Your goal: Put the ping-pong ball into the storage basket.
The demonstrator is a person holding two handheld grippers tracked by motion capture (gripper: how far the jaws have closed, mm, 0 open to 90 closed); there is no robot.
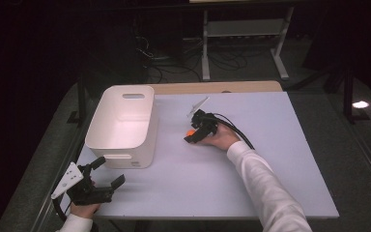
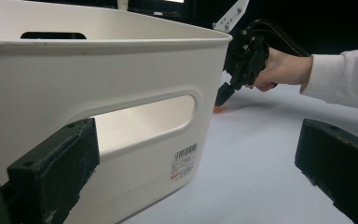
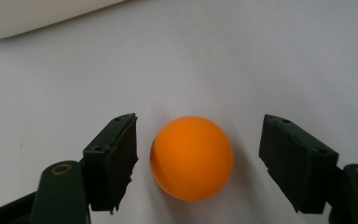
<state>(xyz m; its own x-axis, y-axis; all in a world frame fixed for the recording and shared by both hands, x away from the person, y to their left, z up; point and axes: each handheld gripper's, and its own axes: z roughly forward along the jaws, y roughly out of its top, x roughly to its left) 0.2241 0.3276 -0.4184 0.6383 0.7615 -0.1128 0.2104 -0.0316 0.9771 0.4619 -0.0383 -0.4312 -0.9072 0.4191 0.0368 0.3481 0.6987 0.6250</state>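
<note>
Right gripper (image 3: pixel 198 163) straddles the ball (image 3: pixel 192 157), pads not yet touching, so squeeze evenly at its middle; left gripper (image 1: pixel 110 173) waits open near the bin (image 1: pixel 121 126)

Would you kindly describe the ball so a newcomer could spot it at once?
Start at the white bin on the pale table. Just to its right, on the tabletop, the ball lies between the right claw's open jaws. It is small, round and bright orange.
</note>
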